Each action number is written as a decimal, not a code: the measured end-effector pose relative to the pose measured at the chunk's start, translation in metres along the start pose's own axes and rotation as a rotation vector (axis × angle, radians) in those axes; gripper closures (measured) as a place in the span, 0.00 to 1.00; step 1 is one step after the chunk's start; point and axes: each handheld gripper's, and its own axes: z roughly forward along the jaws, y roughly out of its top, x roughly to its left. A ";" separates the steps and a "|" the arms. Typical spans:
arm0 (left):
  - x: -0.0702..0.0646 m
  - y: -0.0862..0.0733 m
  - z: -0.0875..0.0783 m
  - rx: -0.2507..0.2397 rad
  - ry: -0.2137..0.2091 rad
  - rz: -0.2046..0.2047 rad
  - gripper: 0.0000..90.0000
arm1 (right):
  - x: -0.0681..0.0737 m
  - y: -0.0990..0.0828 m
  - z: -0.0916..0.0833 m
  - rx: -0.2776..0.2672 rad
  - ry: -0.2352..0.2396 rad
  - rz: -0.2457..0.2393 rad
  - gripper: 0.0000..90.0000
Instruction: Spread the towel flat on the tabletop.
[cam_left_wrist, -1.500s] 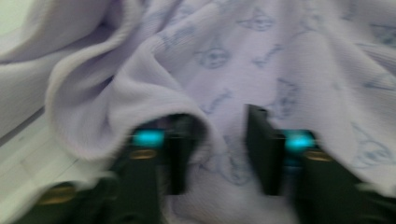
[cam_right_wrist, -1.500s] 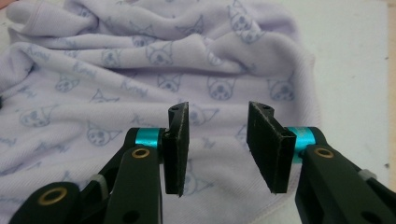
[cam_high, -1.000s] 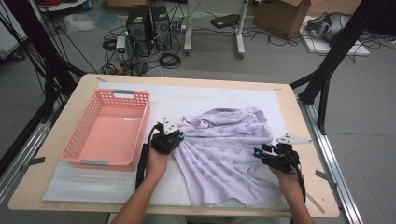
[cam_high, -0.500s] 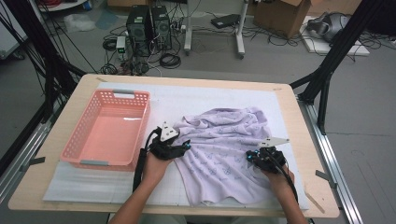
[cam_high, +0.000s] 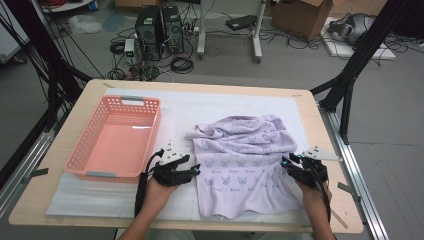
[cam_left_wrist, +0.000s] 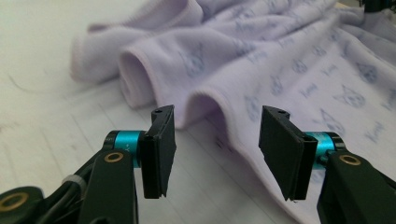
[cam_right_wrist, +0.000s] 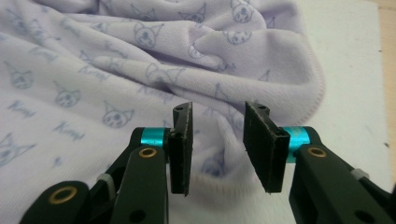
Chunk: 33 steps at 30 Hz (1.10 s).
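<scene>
The bench (cam_high: 60, 165) carries a white mat (cam_high: 220, 107), and on the mat's right half lies your lilac towel (cam_high: 240, 160), printed with small cat faces. Its far part is bunched into folds; its near part lies flat and reaches almost to the mat's near edge. A pink basket (cam_high: 120, 137) stands on the mat to the left of the towel, apart from it.

Your left gripper (cam_high: 196, 169) rests just beside the towel's left edge, pointing toward the cloth. In the left gripper view its fingers (cam_left_wrist: 161, 149) stand apart, released. The towel's hemmed edge runs through the gap beyond the tips, and a rolled fold lies just ahead. No cloth is pressed between the pads.

Your right gripper (cam_high: 286, 162) sits over the towel's right edge. Its jaws have just been opening. In the right gripper view the fingers (cam_right_wrist: 182, 147) stand apart with a raised ridge of towel rising in the gap. The pads appear not to press on it, though the nearest cloth is blurred and contact at the tips cannot be ruled out.

In the high view each hand covers the rear of its gripper. The right gripper also hides the stretch of towel edge under it. The left gripper view cuts off the towel at its top and right sides.
</scene>
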 end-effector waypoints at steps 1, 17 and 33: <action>-0.002 -0.003 -0.001 0.010 -0.002 0.000 0.51 | 0.000 -0.002 -0.006 -0.006 0.009 0.001 0.69; -0.075 -0.030 -0.006 0.106 0.051 0.081 0.53 | 0.007 -0.047 -0.046 0.153 0.204 -0.065 0.69; -0.045 -0.045 -0.059 0.149 0.105 0.008 0.97 | 0.026 -0.055 -0.048 0.191 0.247 -0.088 0.96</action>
